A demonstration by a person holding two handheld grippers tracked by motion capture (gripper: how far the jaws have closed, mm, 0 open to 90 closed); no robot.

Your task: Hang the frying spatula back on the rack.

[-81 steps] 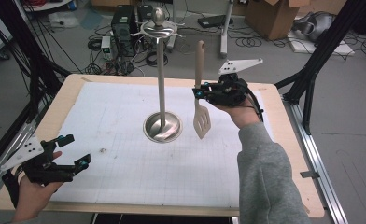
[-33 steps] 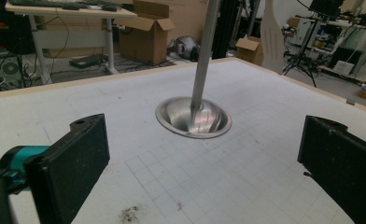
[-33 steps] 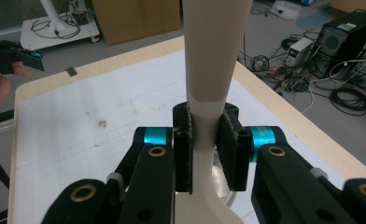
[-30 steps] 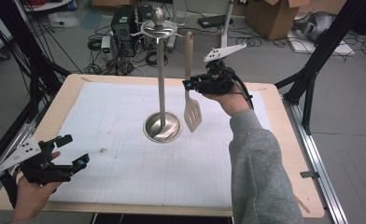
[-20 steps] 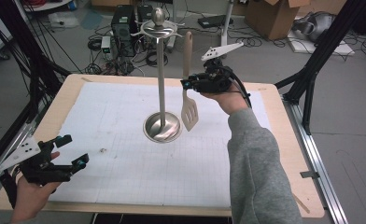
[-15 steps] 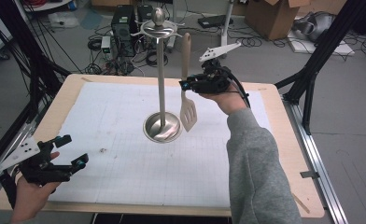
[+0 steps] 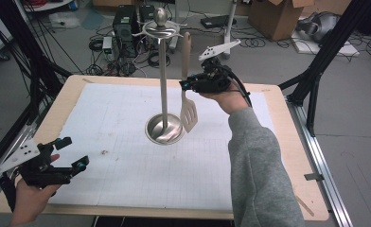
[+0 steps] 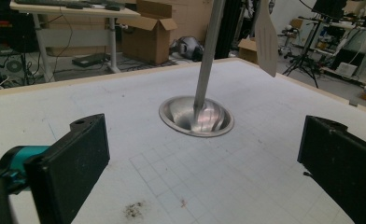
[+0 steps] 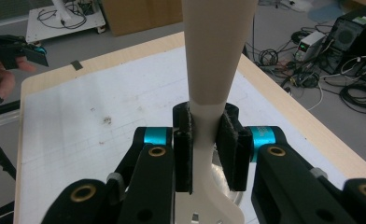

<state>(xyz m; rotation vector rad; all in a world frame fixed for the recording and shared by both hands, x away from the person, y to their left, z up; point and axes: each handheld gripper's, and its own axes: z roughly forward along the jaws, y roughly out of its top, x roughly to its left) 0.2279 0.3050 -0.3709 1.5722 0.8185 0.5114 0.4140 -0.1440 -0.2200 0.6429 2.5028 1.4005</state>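
Spatula (image 9: 216, 70) neck pinched between right gripper (image 9: 205, 140) jaws, blade cut off; left gripper (image 7: 69, 153) jaws spread.

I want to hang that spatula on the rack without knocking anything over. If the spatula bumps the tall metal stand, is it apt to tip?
Probably not easily: the stand has a wide dished base flat on the table. Still, its pole is tall and thin, so a push near the top hooks might rock it. The spatula, clamped in the right gripper, looks stiff, so it wouldn't soften a bump.
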